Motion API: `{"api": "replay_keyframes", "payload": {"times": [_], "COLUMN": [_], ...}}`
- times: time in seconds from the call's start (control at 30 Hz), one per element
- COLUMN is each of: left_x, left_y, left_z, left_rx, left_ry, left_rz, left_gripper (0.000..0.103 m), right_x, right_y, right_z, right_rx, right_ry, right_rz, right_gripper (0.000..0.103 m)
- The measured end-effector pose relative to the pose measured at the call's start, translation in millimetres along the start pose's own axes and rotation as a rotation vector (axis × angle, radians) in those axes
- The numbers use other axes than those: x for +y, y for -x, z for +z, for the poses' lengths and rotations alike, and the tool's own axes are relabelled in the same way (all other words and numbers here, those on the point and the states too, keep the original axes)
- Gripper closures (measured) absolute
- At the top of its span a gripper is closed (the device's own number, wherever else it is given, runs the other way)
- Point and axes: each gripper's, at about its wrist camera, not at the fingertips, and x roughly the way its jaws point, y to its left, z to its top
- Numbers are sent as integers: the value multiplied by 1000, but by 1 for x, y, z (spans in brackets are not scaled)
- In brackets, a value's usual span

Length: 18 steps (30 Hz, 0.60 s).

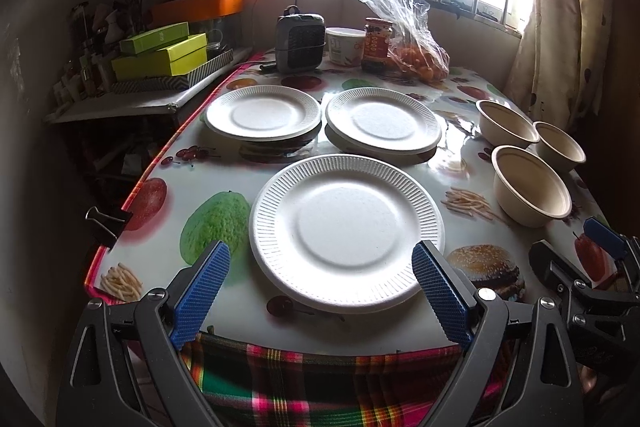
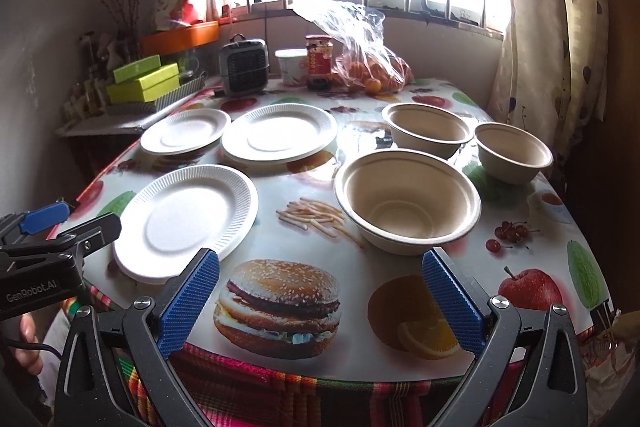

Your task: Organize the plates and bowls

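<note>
Three white paper plates lie on the fruit-print table: a near plate (image 1: 347, 233) (image 2: 186, 223), a far left plate (image 1: 263, 111) (image 2: 185, 131) and a far middle plate (image 1: 383, 119) (image 2: 279, 137). Three beige bowls stand to the right: a near bowl (image 1: 531, 185) (image 2: 407, 201), a far bowl (image 1: 507, 125) (image 2: 426, 131) and a rightmost bowl (image 1: 559, 146) (image 2: 513, 151). My left gripper (image 1: 322, 263) hangs open at the table's front edge, its blue pads either side of the near plate's front rim. My right gripper (image 2: 320, 269) is open too, just short of the near bowl, holding nothing.
At the back of the table stand a small grey heater (image 1: 300, 43), a white tub (image 1: 345, 45), a jar (image 1: 377, 45) and a plastic bag of oranges (image 1: 416, 55). Green boxes (image 1: 160, 55) sit on a side shelf at left. A binder clip (image 1: 107, 223) grips the left table edge.
</note>
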Motion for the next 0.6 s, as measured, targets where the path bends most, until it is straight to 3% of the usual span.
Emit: {"api": "replay_keyframes", "payload": {"times": [0.27, 0.6], "left_x": [21, 62], "left_y": [-7, -20], "left_z": [24, 62], "left_rx": [5, -6], "left_ry": [34, 96], "left_rz": [-3, 54], "left_gripper": [10, 10], "right_x": [9, 30], "right_y": [-7, -37], "right_z": [35, 86], "right_rx": [-26, -27], "right_ry": [29, 85], "right_rz": [53, 75], "right_gripper": [1, 1]}}
